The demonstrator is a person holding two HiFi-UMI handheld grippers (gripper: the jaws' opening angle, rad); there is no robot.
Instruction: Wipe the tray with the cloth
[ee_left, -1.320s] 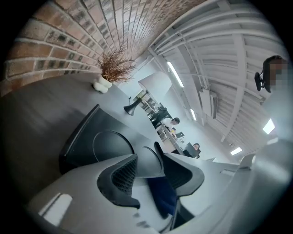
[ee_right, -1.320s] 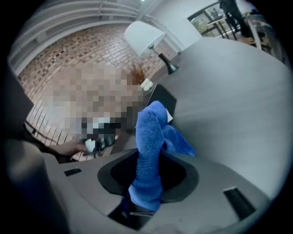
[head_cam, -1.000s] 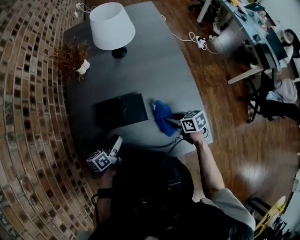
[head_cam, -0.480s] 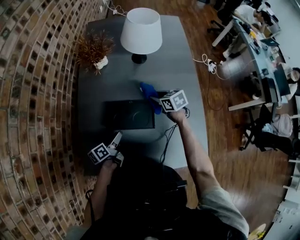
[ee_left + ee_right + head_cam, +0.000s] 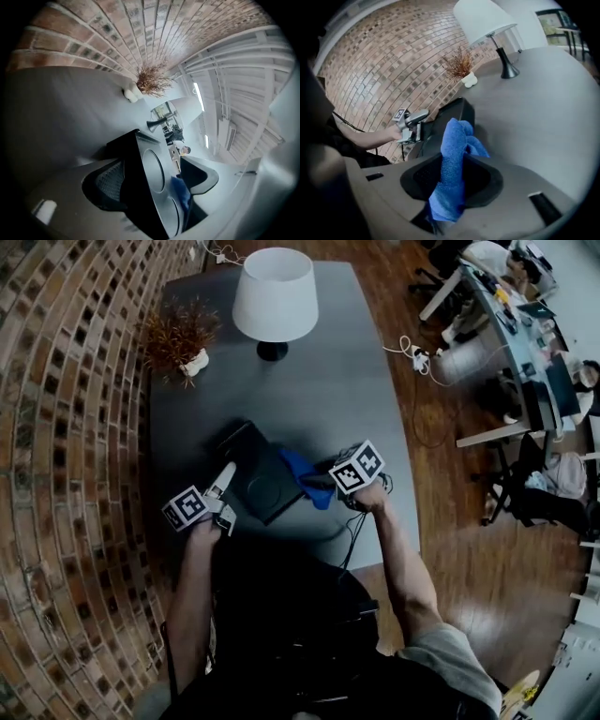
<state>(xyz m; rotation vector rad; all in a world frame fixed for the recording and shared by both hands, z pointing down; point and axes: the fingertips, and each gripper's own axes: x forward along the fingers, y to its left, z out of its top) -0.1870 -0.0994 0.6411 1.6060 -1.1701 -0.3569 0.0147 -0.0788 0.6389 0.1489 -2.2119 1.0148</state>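
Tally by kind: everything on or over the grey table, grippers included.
Black rectangular tray: 1
Blue crumpled cloth: 1
White-shaded table lamp: 1
Dried plant in white pot: 1
Grippers: 2 (left gripper, right gripper)
Total: 6

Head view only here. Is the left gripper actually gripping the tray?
Observer: Not yet, as far as I can see. In the left gripper view the left gripper has just been opening its jaws. They stand wide, with the tray edge between them, not squeezed.
Operator: Does the right one have the cloth firmly?
Observer: Yes. The right gripper view shows the right gripper shut on the blue cloth, which bunches up past the jaws.
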